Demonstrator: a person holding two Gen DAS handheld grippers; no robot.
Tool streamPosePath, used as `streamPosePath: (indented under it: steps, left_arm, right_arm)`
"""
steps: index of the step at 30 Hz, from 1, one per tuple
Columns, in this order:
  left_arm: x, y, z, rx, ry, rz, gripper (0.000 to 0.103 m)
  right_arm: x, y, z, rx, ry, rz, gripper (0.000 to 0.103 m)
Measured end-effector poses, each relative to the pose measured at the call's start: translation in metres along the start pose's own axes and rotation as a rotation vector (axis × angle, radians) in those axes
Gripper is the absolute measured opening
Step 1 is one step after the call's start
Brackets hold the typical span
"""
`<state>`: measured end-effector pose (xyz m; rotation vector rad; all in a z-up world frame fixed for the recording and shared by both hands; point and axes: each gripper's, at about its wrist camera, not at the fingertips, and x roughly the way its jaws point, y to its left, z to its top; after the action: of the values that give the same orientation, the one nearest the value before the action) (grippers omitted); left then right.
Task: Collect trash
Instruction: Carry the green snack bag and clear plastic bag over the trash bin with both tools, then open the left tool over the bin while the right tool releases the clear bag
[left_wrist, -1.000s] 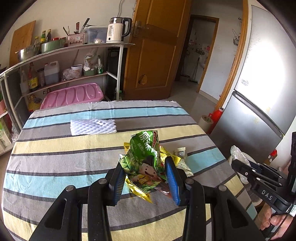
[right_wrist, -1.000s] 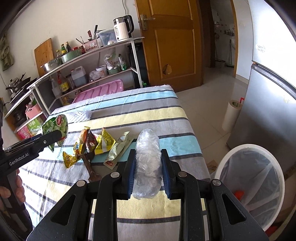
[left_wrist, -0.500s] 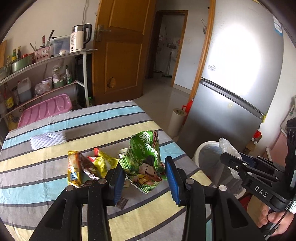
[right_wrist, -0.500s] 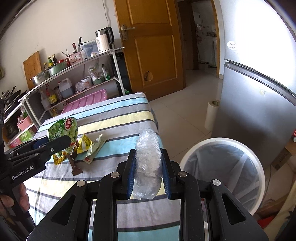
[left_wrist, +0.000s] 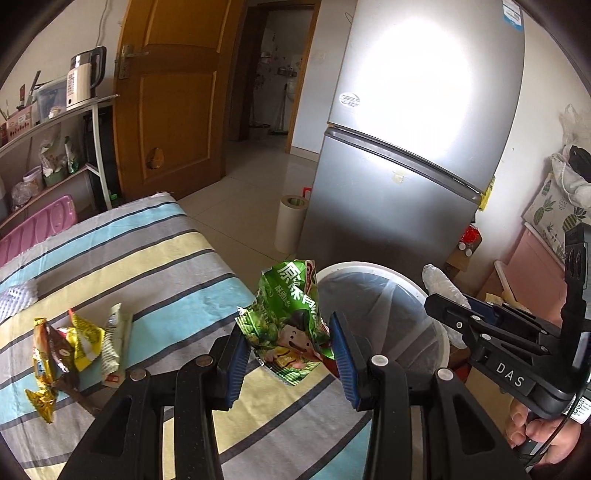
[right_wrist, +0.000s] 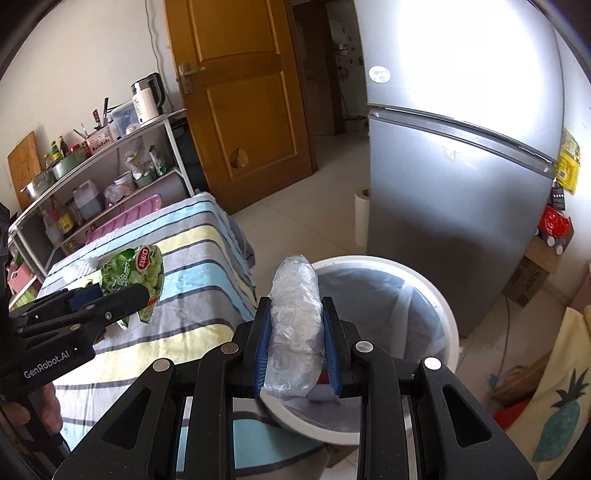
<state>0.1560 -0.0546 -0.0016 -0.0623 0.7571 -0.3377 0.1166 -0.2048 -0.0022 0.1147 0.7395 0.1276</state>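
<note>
My left gripper (left_wrist: 288, 343) is shut on a crumpled green snack bag (left_wrist: 290, 314) and holds it over the table's right edge, beside the white trash bin (left_wrist: 417, 295). The bag also shows in the right wrist view (right_wrist: 136, 273). My right gripper (right_wrist: 295, 332) is shut on a scrunched clear plastic bag (right_wrist: 295, 325) above the near rim of the bin (right_wrist: 443, 306), which is lined with a thin bag. Several yellow and brown snack wrappers (left_wrist: 74, 343) lie on the striped tablecloth (left_wrist: 147, 273).
A silver fridge (left_wrist: 413, 147) stands right behind the bin. A paper roll (left_wrist: 290, 229) stands on the floor by it. A white foam sleeve (left_wrist: 16, 301) lies on the table's left. A metal shelf (right_wrist: 110, 173) with kitchenware and a wooden door (right_wrist: 240, 92) are behind the table.
Both grippers have swung right, from over the table toward the bin, each still holding its piece. The bin has come nearer; the right gripper is now over its rim.
</note>
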Motion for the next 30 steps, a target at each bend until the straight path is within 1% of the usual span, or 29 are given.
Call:
streamPosePath:
  steps: [6,10,19,23,26,27,28,29,30]
  left_arm:
    - [0.024,-0.029,0.002,0.041,0.032,-0.041,0.043]
    - [0.038,-0.039,-0.001,0.050,0.054,-0.062,0.044]
    - [0.058,-0.051,-0.007,0.073,0.088,-0.050,0.044]
    - [0.067,-0.050,-0.007,0.053,0.109,-0.046,0.048]
    - [0.071,-0.049,-0.008,0.050,0.120,-0.037,0.051]
    - [0.072,-0.049,-0.008,0.051,0.122,-0.040,0.051]
    - [0.072,-0.049,-0.008,0.054,0.122,-0.039,0.051]
    - [0.072,-0.049,-0.008,0.055,0.123,-0.035,0.051]
    - [0.072,-0.049,-0.008,0.056,0.124,-0.035,0.052]
  right_arm:
    - [0.001,-0.029,-0.005,0.027,0.020,-0.053,0.027]
    - [0.006,-0.043,-0.009,0.044,0.044,-0.077,0.027]
    - [0.023,-0.061,-0.018,0.057,0.096,-0.107,0.027]
    - [0.032,-0.067,-0.021,0.059,0.121,-0.137,0.027]
    - [0.035,-0.072,-0.023,0.076,0.135,-0.137,0.028]
    - [0.036,-0.073,-0.023,0.082,0.138,-0.138,0.031]
    - [0.037,-0.074,-0.023,0.084,0.140,-0.142,0.040]
    - [0.037,-0.074,-0.023,0.084,0.139,-0.147,0.045]
    - [0.036,-0.074,-0.024,0.086,0.136,-0.148,0.052]
